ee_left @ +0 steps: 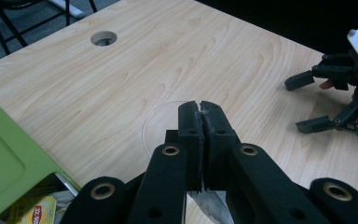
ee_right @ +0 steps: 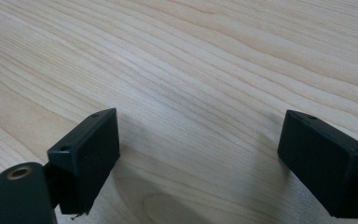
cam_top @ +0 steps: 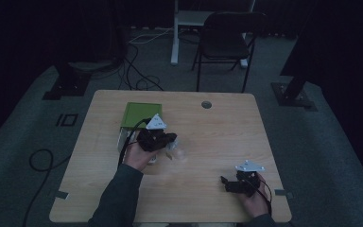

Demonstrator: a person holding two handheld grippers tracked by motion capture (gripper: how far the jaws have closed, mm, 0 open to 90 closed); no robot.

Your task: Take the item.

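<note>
My left gripper (cam_top: pixel 172 138) (ee_left: pixel 200 109) is left of the table's middle, shut on the thin wall of a clear plastic cup (cam_top: pixel 178 152). The cup's round rim (ee_left: pixel 154 119) shows faintly just beyond the jaws. Behind that hand stands a green box (cam_top: pixel 142 116) (ee_left: pixel 4 163), with a yellow tea packet (ee_left: pixel 33 212) beside it. My right gripper (cam_top: pixel 224 184) (ee_right: pixel 198 154) is near the front right of the table, open, its jaws wide apart just above bare wood. It also appears far off in the left gripper view (ee_left: pixel 297 104).
The wooden table (cam_top: pixel 217 137) has a round cable hole (cam_top: pixel 206 104) (ee_left: pixel 104 38) at its far middle. A black folding chair (cam_top: pixel 227 38) and a white desk leg (cam_top: pixel 175 42) stand beyond it. Cables (cam_top: pixel 137 71) lie on the grey floor.
</note>
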